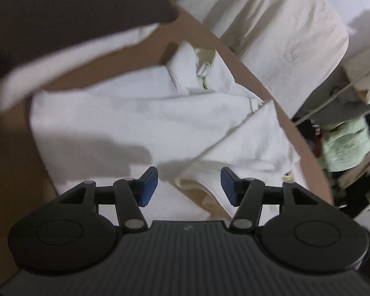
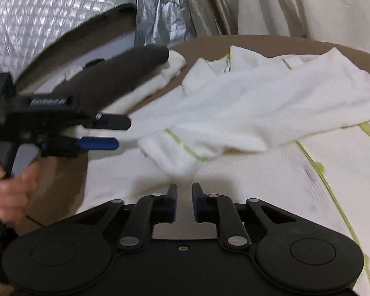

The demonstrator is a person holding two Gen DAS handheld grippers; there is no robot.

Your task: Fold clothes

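Note:
A white garment (image 1: 135, 113) with yellow-green trim lies spread and partly folded on the brown table (image 1: 9, 172). My left gripper (image 1: 189, 185) hovers just over its near part, blue pads well apart and nothing between them. In the right wrist view the same garment (image 2: 246, 98) has a trimmed sleeve (image 2: 185, 148) folded across its body. My right gripper (image 2: 185, 197) stands low over the cloth, jaws only a narrow gap apart and empty. The left gripper (image 2: 116, 132) shows at the left of that view, open, with a person's hand (image 2: 12, 185) on its handle.
A dark brown cloth over a white one (image 2: 111, 81) lies at the table's left, blurred in the left wrist view (image 1: 61, 5). Beyond the table edge (image 2: 259, 40) are a quilted silver cover (image 2: 37, 12), cream fabric (image 1: 283, 24) and clutter (image 1: 345, 143).

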